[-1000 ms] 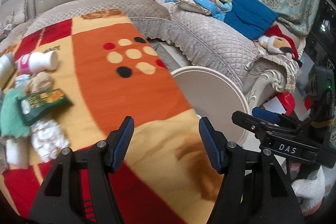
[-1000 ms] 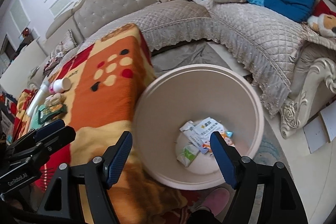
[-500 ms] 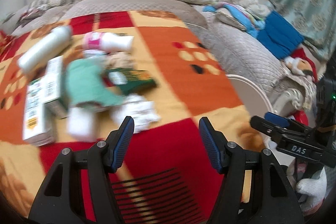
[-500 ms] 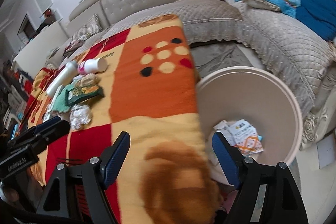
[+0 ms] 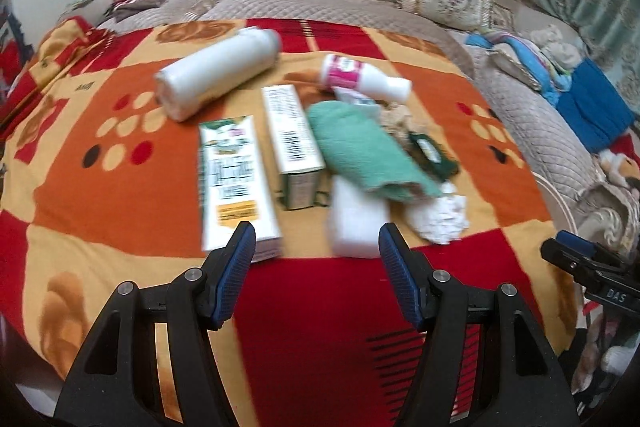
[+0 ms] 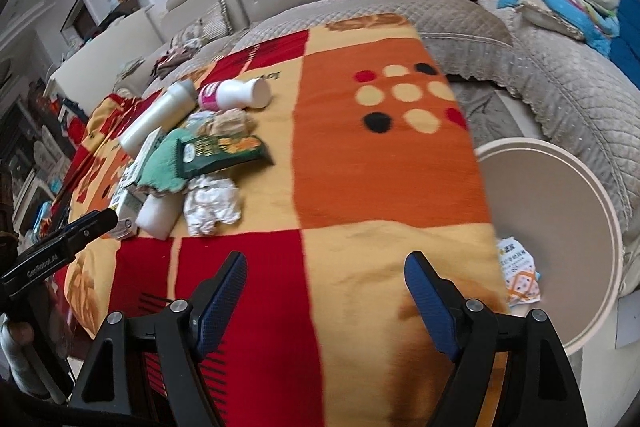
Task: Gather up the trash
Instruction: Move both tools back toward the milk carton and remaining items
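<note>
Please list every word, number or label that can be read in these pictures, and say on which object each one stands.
"DAS": on the right gripper, seen from the left wrist.
"GenRobot.AI" (blurred, probable): on the left gripper, seen from the right wrist.
Too blurred to read: long white box, barcode box, green snack bag, pink-labelled bottle, papers in the bin.

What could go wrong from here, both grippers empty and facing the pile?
1. Trash is heaped: the green cloth overlaps the white block and snack bag, so one pinch may drag neighbours.
2. The long bottle lies on its side and could roll if nudged.
3. The bin sits below the table's far edge; a short carry could drop items outside it.
</note>
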